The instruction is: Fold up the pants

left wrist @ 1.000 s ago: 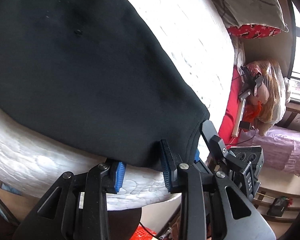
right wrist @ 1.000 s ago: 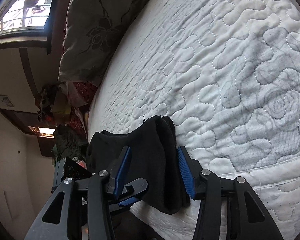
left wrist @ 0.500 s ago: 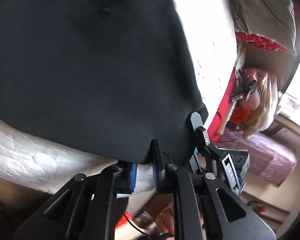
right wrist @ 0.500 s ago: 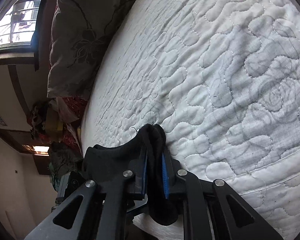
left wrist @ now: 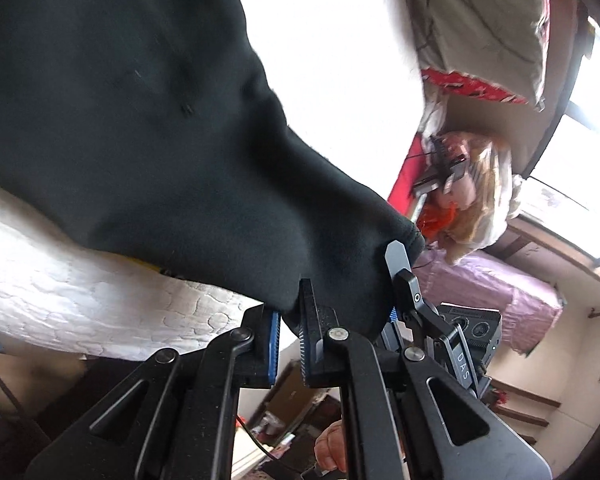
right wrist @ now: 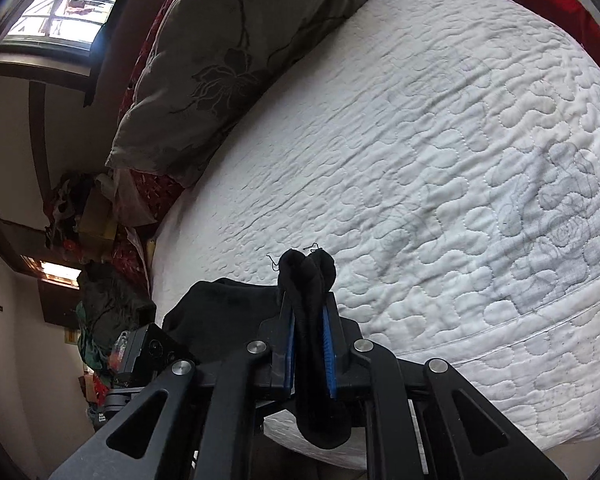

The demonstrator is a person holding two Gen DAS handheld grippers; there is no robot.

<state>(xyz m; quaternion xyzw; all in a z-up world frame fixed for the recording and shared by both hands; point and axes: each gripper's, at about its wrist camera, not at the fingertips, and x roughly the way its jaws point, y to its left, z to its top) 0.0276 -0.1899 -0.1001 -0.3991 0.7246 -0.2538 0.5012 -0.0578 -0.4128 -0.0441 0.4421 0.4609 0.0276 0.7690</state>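
The black fleece pants (left wrist: 132, 128) fill the upper left and centre of the left wrist view, draped over the white quilted bed (left wrist: 80, 304), with one corner drawn down toward the lower middle of the frame. There the left gripper (left wrist: 290, 340) has its blue-padded jaws nearly together, pinching the fabric's lower edge — the cloth sits between them at the tips. Just to the right in the same view, the right gripper (left wrist: 396, 292) clamps the neighbouring corner of the pants.

In the right wrist view, a bunched fold of the pants (right wrist: 308, 312) stands up in the lower centre, squeezed between the right gripper's (right wrist: 309, 344) narrow jaws, with loose threads at the top and a tail of cloth hanging below. More black fabric spreads to the left of it — the left gripper's body (right wrist: 140, 356) shows at lower left. A grey floral pillow (right wrist: 236, 52) lies at the upper left, on the bed (right wrist: 440, 140).
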